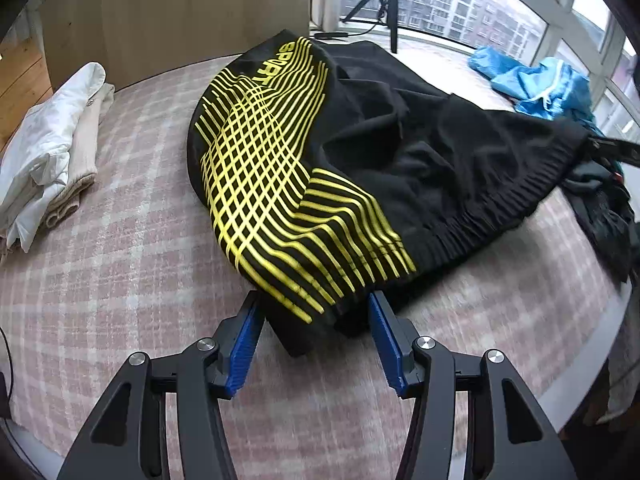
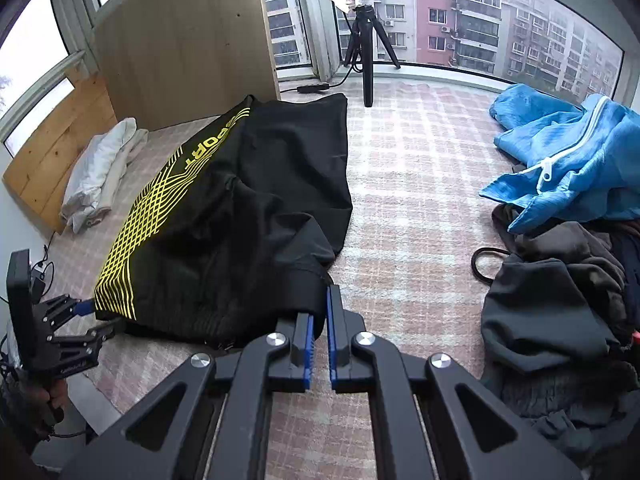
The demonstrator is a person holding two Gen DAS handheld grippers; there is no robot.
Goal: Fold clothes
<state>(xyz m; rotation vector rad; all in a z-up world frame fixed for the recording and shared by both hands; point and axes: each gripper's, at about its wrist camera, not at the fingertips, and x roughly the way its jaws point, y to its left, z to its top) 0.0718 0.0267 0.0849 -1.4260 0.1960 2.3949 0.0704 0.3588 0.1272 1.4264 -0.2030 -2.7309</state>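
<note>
Black, limp shorts (image 1: 400, 152) sag between both grippers. Left gripper (image 1: 316, 304) stands wide around the striped waistband corner; right gripper (image 2: 319, 312) pinches the other corner narrowly. Soft and light, best held by that thick elastic.

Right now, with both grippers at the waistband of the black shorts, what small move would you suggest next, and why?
Probably close the left gripper: its jaws are open around the shorts at the yellow-striped corner, while the right gripper already pinches the other corner.
</note>
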